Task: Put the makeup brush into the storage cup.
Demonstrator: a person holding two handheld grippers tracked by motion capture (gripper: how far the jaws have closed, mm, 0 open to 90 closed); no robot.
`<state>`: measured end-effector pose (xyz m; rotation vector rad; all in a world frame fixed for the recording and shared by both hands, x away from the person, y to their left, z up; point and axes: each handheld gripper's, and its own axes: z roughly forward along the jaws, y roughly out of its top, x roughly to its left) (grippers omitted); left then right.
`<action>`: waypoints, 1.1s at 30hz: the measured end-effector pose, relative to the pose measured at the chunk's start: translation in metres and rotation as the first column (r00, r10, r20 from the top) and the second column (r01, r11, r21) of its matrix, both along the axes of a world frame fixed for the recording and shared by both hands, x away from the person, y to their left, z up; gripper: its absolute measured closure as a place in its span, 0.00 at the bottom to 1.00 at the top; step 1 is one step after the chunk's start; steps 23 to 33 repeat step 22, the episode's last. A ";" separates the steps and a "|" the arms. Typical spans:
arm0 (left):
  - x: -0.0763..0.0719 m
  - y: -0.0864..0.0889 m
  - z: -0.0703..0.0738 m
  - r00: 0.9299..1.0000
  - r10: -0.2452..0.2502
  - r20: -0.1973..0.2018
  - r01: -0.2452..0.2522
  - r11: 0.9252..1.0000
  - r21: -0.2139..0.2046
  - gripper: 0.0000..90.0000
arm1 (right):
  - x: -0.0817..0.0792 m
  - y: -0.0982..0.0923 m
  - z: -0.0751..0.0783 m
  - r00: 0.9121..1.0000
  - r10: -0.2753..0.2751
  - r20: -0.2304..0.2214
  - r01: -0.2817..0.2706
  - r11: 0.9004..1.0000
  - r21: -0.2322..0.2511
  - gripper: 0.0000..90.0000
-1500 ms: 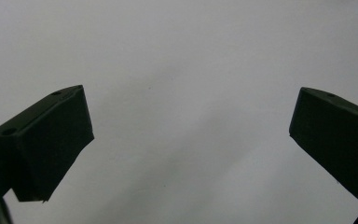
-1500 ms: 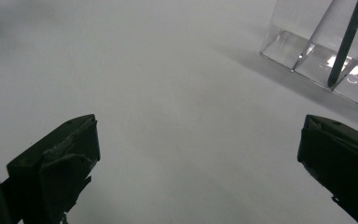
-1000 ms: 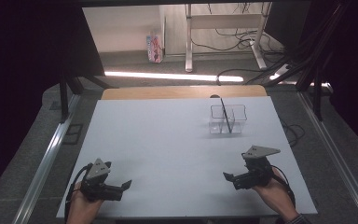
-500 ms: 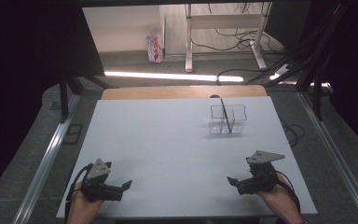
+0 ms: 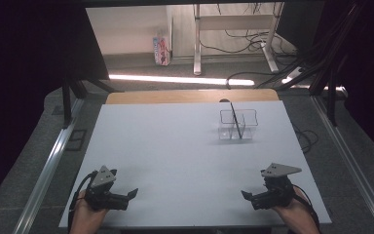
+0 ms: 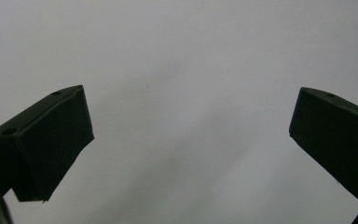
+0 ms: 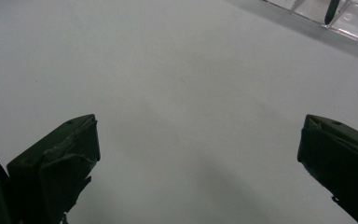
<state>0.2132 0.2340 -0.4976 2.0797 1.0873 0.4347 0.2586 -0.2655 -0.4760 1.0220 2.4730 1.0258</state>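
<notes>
Low at the near table (image 5: pixel 185 146) edge, left tool (image 5: pixel 132 194) released; right tool (image 5: pixel 246 196) released, both pointing inward

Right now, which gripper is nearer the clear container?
The right gripper. The clear container sits on the table's far right, straight ahead of that hand, and its edge shows at the top of the right gripper view. The left gripper is across the table.

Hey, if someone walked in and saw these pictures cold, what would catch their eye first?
Probably the clear plastic organizer standing alone on the far right of the white table, with a dark thin stick standing in it. Next, the left gripper and right gripper at the near edge, both with jaws wide open and empty.
</notes>
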 end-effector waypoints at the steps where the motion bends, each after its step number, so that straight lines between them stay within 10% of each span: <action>1: 0.000 0.000 0.000 1.000 0.000 0.000 0.000 1.000 0.000 0.00 | -0.001 -0.001 0.000 1.000 0.000 -0.001 0.000 1.000 -0.003 0.00; 33: 0.001 -0.001 0.000 1.000 0.000 -0.002 0.000 1.000 0.010 0.00 | -0.007 -0.006 -0.005 0.999 -0.015 -0.037 0.014 1.000 -0.026 0.00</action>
